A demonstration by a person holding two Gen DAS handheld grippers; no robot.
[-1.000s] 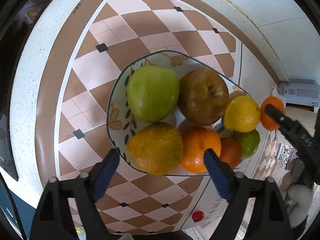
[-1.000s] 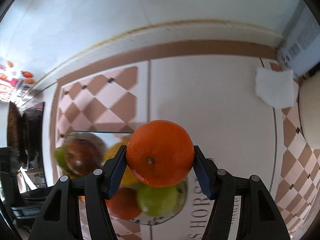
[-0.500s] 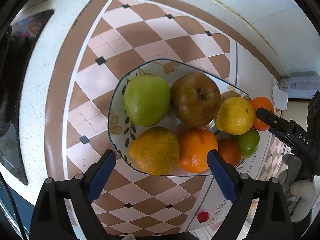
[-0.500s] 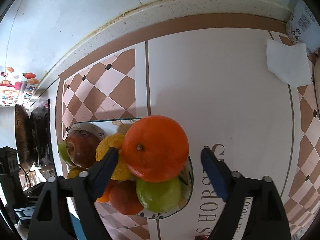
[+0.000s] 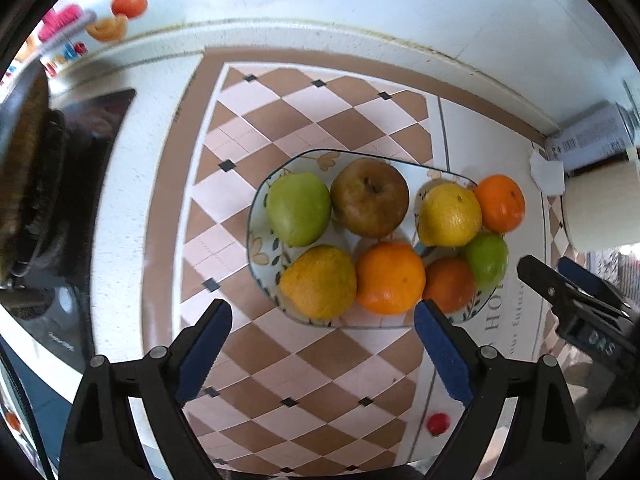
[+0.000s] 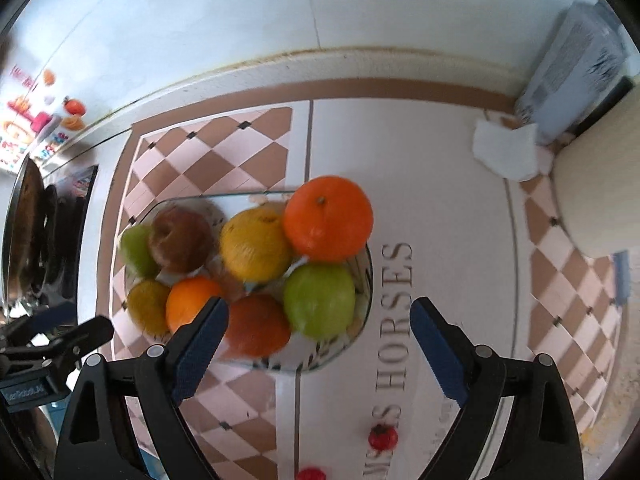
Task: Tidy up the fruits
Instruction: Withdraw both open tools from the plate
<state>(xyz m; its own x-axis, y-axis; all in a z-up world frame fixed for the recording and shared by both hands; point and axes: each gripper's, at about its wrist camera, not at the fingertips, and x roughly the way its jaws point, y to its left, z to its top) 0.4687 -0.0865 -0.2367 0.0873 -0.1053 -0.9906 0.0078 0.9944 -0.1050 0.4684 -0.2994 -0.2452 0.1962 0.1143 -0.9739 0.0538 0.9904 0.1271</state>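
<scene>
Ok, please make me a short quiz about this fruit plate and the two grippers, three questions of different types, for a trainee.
1. True or false: the right gripper is holding the bright orange.
2. Multiple choice: on the plate, the fruit beside the brown apple, toward the stove side, is a) a green pear, b) a banana, c) a tomato.
3. Fill in: the left gripper has ____ between its pads.

Key:
1. False; its jaws are opening and the orange rests on the other fruits.
2. a
3. nothing
</scene>
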